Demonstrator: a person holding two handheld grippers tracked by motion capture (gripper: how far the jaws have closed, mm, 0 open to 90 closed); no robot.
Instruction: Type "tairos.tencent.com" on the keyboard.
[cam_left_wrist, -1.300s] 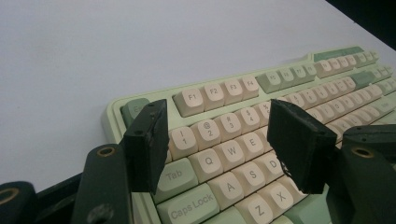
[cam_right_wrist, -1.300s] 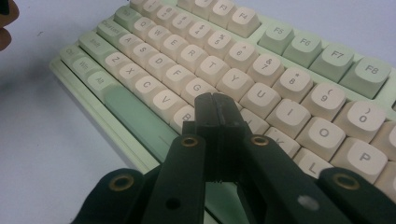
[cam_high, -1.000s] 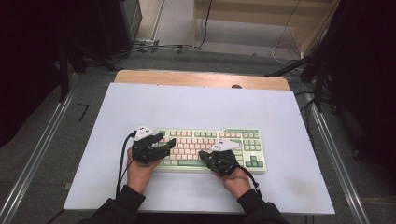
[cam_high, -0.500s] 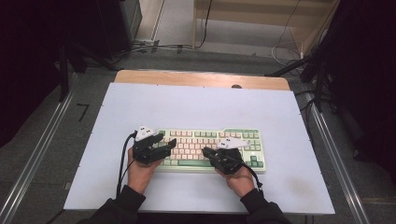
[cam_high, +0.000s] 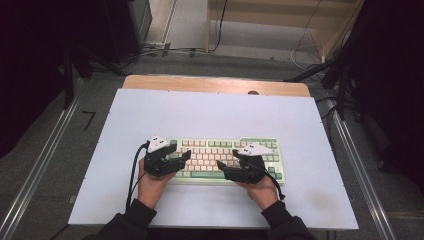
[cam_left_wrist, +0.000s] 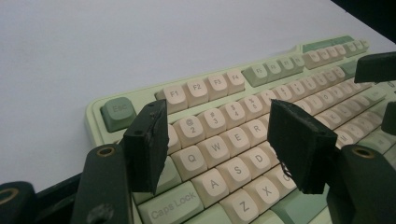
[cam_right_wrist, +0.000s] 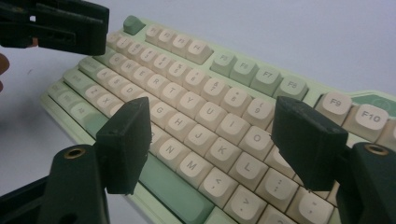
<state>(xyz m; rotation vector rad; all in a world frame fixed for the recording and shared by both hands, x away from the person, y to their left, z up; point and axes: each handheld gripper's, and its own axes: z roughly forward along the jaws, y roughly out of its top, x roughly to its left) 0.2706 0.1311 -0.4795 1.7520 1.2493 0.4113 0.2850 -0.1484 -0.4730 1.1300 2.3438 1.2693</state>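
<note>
A pale green keyboard (cam_high: 215, 150) with cream keys lies on the near half of the white table top (cam_high: 210, 115). My left gripper (cam_high: 186, 156) hovers over the keyboard's left end, jaws open above the Q, W, A and S keys (cam_left_wrist: 219, 135), nothing between them. My right gripper (cam_high: 222, 166) hangs over the keyboard's right half. Its jaws have just been opening and now stand wide over the letter keys (cam_right_wrist: 215, 135), gripping nothing. The keyboard (cam_left_wrist: 243, 107) (cam_right_wrist: 205, 107) runs under both pairs of jaws. The left gripper (cam_right_wrist: 56, 25) also appears at the top left of the right gripper view.
A wooden strip (cam_high: 215, 84) borders the table's far edge. Metal rails (cam_high: 35, 170) run along both sides of the table. Cables (cam_high: 165, 50) lie on the floor beyond. The person's dark sleeves (cam_high: 125, 225) come in at the near edge.
The right gripper has shifted a little to the right over the keyboard and its jaws have spread apart. The left gripper has stayed where it was.
</note>
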